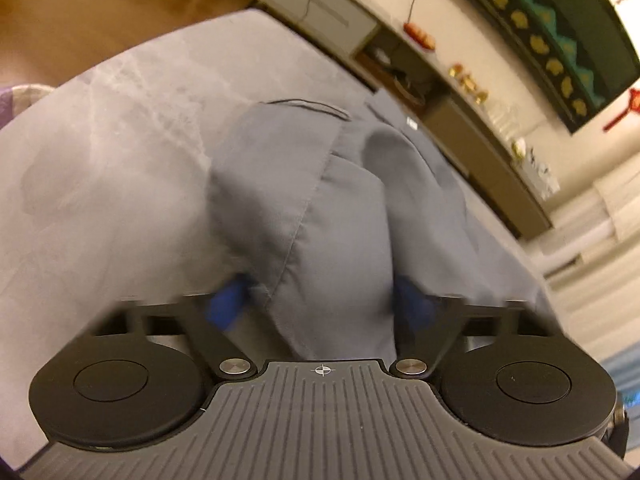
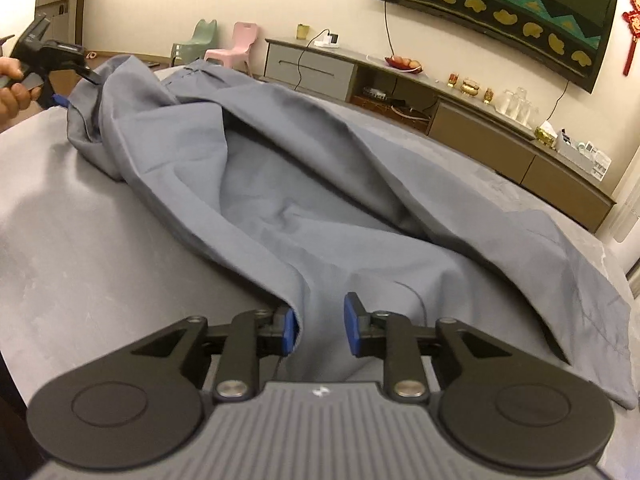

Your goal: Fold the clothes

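A grey-blue garment (image 2: pixel 304 184) lies stretched across a grey-covered bed (image 2: pixel 104 264), running from the upper left of the right wrist view down to its lower right. It is rumpled, with a long open fold along its middle and one edge lapped over the other.

In the right wrist view the right hand-held gripper (image 2: pixel 319 322) sits at the bottom centre, its blue pads (image 2: pixel 352 320) parted with a narrow gap. A bottom end of the garment lies in that gap; the left pad is tucked under the cloth edge, but the right pad stands clear of the fabric, so nothing is pinched.

The left hand-held gripper (image 2: pixel 60 62) shows in the upper left of that view, held by a person's hand (image 2: pixel 12 88), at the far end of the garment, where the cloth rises in a bunch. In the left wrist view, which is blurred, this left hand-held gripper (image 1: pixel 320 300) has a thick hump of the garment (image 1: pixel 320 208) between its blue pads (image 1: pixel 228 304), which touch the cloth on both sides and appear to grip it.

Behind the bed a long low cabinet (image 2: pixel 460 108) runs along the wall under a dark wall-mounted screen (image 2: pixel 492 4). A pink chair (image 2: pixel 236 48) and a green chair (image 2: pixel 200 40) stand in the upper left.
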A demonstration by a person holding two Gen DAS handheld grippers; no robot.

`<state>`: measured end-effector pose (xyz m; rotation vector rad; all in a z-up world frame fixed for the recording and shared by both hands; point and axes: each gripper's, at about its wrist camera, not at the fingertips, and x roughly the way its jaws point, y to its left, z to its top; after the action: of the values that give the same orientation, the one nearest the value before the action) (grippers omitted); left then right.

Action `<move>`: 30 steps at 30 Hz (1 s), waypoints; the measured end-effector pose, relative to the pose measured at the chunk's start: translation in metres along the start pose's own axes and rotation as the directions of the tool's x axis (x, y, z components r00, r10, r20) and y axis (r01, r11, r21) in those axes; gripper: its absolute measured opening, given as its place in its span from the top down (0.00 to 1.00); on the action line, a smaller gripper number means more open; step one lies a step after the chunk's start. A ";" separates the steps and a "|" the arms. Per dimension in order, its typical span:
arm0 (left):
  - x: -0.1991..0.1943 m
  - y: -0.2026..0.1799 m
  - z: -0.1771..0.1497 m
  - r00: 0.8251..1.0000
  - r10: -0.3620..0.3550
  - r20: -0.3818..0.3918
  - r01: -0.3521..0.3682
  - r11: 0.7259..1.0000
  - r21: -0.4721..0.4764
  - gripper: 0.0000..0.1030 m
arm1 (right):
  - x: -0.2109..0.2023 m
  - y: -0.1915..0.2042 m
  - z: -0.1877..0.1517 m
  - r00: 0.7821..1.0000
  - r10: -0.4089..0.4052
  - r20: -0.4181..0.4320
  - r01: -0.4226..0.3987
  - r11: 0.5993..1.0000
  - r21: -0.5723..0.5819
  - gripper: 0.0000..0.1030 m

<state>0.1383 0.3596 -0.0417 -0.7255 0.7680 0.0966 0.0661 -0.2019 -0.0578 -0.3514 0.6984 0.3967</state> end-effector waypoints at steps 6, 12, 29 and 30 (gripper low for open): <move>-0.072 -0.064 0.060 0.906 -0.327 0.268 0.210 0.898 0.386 1.00 | 0.004 -0.009 0.007 0.999 -0.036 0.020 0.035 0.998 0.056 0.99; -0.109 -0.018 0.071 0.928 -0.287 0.236 0.125 0.838 0.531 0.97 | -0.003 -0.012 0.012 0.994 0.057 0.098 -0.065 0.994 0.088 0.99; -0.096 -0.003 -0.005 0.992 -0.118 0.046 0.113 0.988 0.105 0.27 | -0.138 -0.126 -0.023 0.958 -0.245 0.150 0.127 0.830 0.544 0.43; -0.087 -0.011 -0.007 0.993 -0.119 0.018 0.117 0.987 0.107 0.26 | -0.153 -0.152 -0.039 0.945 -0.301 0.124 0.157 0.754 0.638 0.43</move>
<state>0.0743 0.3621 0.0186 -0.6661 0.6998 -0.0423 0.0083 -0.3864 0.0447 0.2409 0.5211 -0.0515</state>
